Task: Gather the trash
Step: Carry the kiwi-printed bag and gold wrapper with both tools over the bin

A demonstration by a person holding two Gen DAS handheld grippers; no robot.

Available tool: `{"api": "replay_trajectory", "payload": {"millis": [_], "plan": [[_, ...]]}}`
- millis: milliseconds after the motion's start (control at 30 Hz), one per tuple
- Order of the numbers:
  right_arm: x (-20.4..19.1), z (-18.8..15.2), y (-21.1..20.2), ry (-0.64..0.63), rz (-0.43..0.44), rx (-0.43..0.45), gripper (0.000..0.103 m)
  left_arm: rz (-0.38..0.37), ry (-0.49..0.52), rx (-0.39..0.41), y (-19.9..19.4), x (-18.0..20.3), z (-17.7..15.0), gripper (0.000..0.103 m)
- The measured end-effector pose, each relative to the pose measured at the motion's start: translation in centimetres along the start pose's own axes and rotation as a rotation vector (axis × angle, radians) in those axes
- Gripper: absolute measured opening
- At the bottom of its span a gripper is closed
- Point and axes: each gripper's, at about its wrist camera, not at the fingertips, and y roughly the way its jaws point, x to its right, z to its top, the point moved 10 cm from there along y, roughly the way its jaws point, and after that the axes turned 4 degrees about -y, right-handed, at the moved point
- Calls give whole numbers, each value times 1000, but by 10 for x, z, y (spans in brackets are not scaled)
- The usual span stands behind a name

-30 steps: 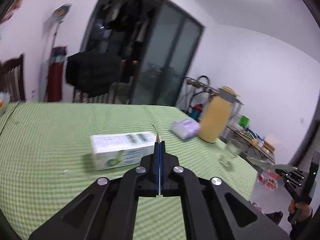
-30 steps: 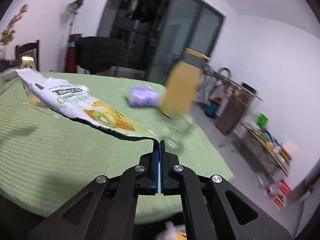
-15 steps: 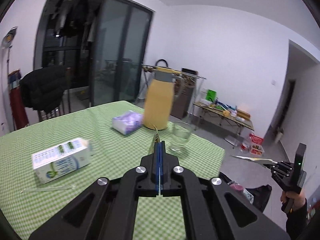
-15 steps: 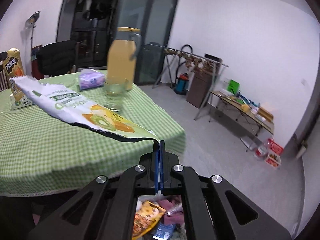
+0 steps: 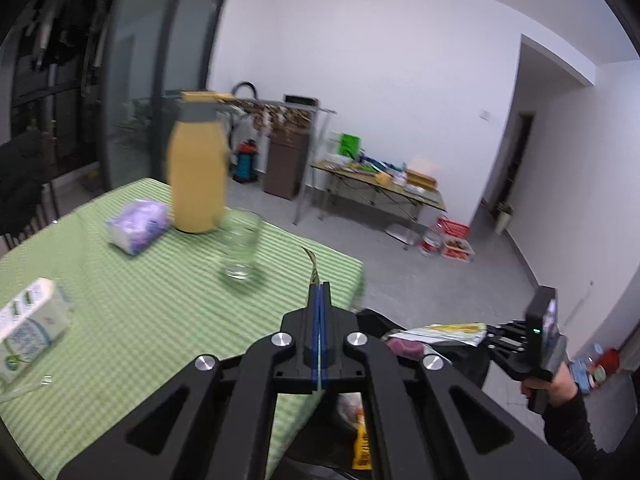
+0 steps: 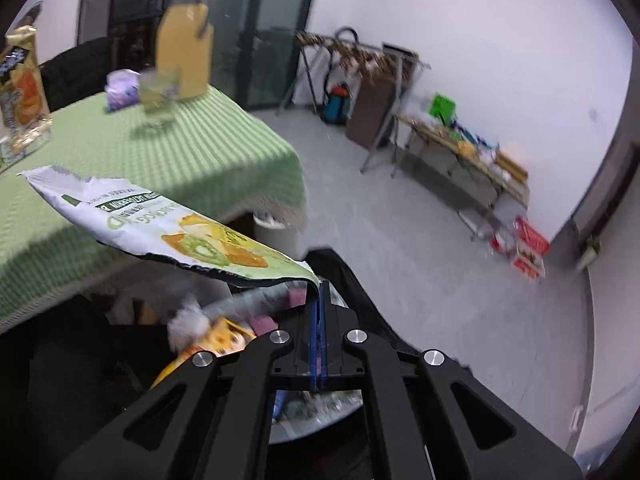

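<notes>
My left gripper (image 5: 319, 289) is shut on a thin yellow-green wrapper (image 5: 313, 266) that shows edge-on and sticks up above the tips, over the corner of the green checked table (image 5: 132, 320). My right gripper (image 6: 319, 286) is shut on the corner of a white fruit-print snack wrapper (image 6: 168, 224), which stretches out to the left. Under it gapes a black trash bag (image 6: 352, 276) with several wrappers inside. The left wrist view shows the right gripper (image 5: 490, 334) holding that wrapper (image 5: 440, 329) over the bag (image 5: 374, 316).
On the table stand a yellow jug (image 5: 196, 176), a drinking glass (image 5: 240, 244), a purple tissue pack (image 5: 138, 226) and a white carton (image 5: 28, 328). A gold snack bag (image 6: 22, 92) shows at the left edge. Grey floor, a cluttered side table (image 5: 380, 188) and red boxes (image 5: 454, 236) lie beyond.
Both views have swung right, from the table top to its corner and the floor. The black trash bag has come into view below. The right gripper has sunk with its wrapper.
</notes>
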Motion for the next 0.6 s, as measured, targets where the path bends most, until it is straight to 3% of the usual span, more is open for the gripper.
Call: {"api": "replay_trajectory", "payload": {"millis": [200, 533, 567, 600], "plan": [[7, -45, 56, 56, 32, -118, 1, -76, 3, -83, 44, 42, -25, 0], [19, -107, 129, 28, -47, -269, 2, -169, -4, -203, 105, 88, -63, 0], [21, -111, 131, 24, -61, -281, 6, -176, -6, -216, 111, 92, -67, 0], [21, -116, 134, 22, -60, -299, 19, -184, -9, -234, 119, 96, -73, 0]]}}
